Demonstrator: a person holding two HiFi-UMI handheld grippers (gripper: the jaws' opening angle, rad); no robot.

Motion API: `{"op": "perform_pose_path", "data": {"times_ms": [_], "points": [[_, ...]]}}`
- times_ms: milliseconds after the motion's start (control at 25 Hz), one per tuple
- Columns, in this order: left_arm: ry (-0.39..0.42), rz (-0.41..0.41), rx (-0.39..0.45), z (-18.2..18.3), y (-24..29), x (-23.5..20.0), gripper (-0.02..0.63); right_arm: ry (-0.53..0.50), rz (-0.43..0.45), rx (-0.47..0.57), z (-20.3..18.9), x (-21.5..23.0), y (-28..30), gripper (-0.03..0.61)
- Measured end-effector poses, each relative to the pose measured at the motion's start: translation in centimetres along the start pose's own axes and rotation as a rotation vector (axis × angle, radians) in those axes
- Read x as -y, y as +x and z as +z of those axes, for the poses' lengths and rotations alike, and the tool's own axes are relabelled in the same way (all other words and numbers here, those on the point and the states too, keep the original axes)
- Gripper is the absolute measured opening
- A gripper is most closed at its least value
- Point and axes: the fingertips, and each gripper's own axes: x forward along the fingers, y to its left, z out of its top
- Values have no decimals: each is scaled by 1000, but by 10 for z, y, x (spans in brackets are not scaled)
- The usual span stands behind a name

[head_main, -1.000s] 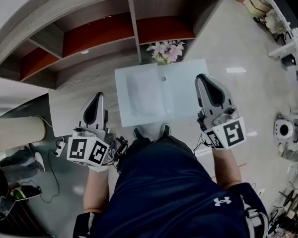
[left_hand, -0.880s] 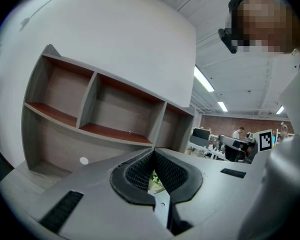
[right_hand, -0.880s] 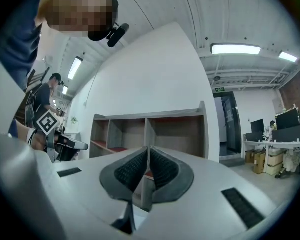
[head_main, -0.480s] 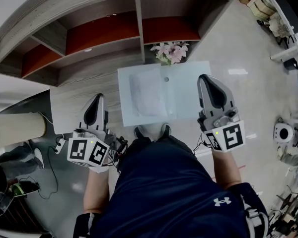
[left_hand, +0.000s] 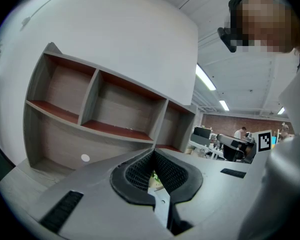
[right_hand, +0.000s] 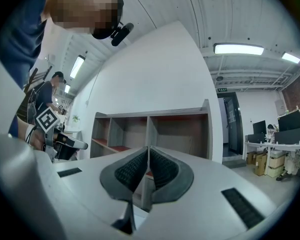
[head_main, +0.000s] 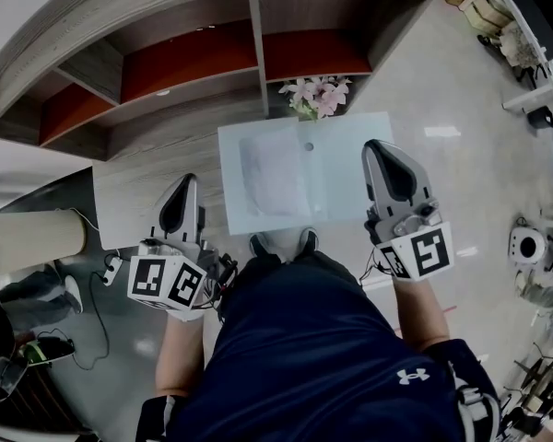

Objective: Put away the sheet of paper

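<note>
A white sheet of paper [head_main: 275, 173] lies flat on the left half of a small white table [head_main: 350, 187] right in front of me. In the head view my left gripper [head_main: 180, 182] is held over the floor to the left of the table, apart from the paper. My right gripper [head_main: 380, 145] hovers at the table's right edge. The left gripper view shows the left gripper [left_hand: 153, 152] with its pads meeting and nothing between them. In the right gripper view the right gripper [right_hand: 148, 148] is likewise shut and empty. Both point toward the shelf unit.
A wooden shelf unit [head_main: 194, 63] with open red-floored compartments stands beyond the table, also seen as the shelf unit [left_hand: 90, 114] and the shelf unit [right_hand: 155, 129]. Pink flowers [head_main: 313, 95] stand at the table's far edge. A pale cylinder [head_main: 32, 242] and cables [head_main: 101, 284] lie left; desks stand right.
</note>
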Motion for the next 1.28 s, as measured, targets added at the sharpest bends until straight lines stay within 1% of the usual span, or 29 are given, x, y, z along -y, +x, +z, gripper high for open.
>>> {"op": "perform_pose_path", "data": {"times_ms": [840, 1040, 1280], "points": [[-6, 4, -10, -7, -2, -3, 15, 27, -15, -23, -12, 1, -3, 21], [-7, 3, -12, -7, -1, -2, 15, 76, -11, -19, -12, 3, -3, 20], [-7, 0, -13, -8, -2, -1, 15, 87, -10, -5, -7, 4, -4, 20]]}}
